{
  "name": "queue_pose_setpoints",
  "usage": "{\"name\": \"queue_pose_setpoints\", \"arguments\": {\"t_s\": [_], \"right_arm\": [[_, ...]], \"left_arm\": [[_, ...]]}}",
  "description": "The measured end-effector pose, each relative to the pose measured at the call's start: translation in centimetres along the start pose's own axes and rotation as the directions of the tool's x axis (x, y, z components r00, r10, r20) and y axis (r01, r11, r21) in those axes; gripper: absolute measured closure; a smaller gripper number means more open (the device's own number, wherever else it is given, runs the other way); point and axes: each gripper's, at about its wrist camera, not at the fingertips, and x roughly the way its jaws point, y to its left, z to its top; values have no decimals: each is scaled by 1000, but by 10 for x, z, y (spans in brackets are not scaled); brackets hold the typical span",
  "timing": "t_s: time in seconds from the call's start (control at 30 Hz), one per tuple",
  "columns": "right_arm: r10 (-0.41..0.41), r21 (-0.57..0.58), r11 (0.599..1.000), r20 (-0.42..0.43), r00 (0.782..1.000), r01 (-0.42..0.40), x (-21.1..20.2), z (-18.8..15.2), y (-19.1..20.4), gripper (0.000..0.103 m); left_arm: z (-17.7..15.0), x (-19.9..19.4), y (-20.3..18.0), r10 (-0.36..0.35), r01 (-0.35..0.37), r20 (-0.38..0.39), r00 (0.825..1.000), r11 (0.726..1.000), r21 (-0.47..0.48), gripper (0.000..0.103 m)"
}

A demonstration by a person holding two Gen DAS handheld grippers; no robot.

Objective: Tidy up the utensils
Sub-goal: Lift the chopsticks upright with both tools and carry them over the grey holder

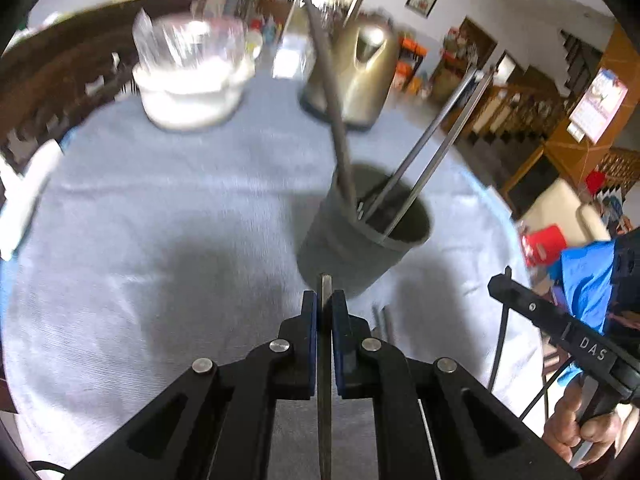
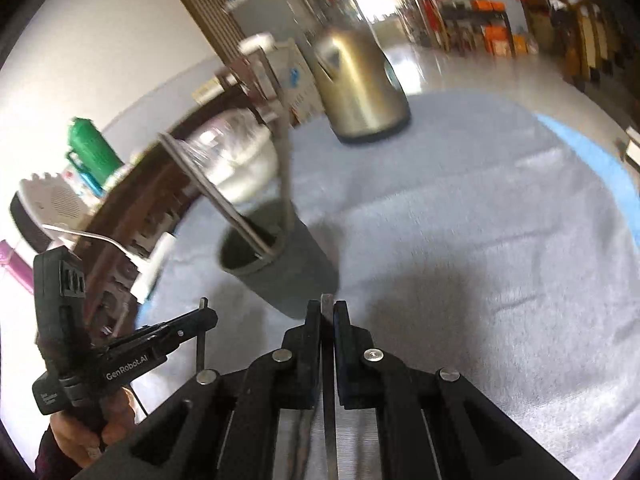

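Grey cup (image 1: 362,236) mouth partly blocked: dark handle (image 1: 334,108) plus two metal chopsticks (image 1: 430,152) lean inside. Open cloth (image 1: 168,208) left of cup. Kettle (image 1: 362,72) and white bowl stack (image 1: 188,88) stand behind, well apart.

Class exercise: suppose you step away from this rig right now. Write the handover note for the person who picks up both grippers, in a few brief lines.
Left gripper: jaws shut on a thin metal utensil, tip pointing toward the cup.
Right gripper: jaws shut on a second thin metal utensil.
Grey cup stands on the blue-grey tablecloth, just beyond both grippers.
Done: a dark-handled utensil and two metal chopsticks already stand in the cup.
Left: drop both held pieces into the cup. The kettle and bowls behind are not part of the job.
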Motion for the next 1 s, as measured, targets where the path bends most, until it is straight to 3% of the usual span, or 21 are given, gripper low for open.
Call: {"name": "queue_pose_setpoints", "arguments": {"t_s": [0.2,0.47,0.5,0.63,0.8,1.0], "right_arm": [[53,-47,998,126,991,-48,-42,10,24,97],[91,-105,992,276,957,-64,-89,7,50,96],[91,-109,992,287,954,-62,-91,6,52,96],[100,-110,992,326,940,-67,-101,7,57,96],[110,-120,990,367,924,-70,-112,10,63,96],[111,-128,990,407,907,-64,-119,21,71,96]], "left_arm": [[13,-64,-11,-4,-1,177,984,1000,26,96],[15,-121,-29,-15,-5,363,932,998,55,96],[15,-126,-31,-9,-12,389,921,999,51,96],[15,-145,-34,16,-28,527,850,1000,14,96],[18,-154,-27,46,-27,581,813,999,-41,96],[32,-153,-30,72,-45,594,801,997,-60,96]]}}
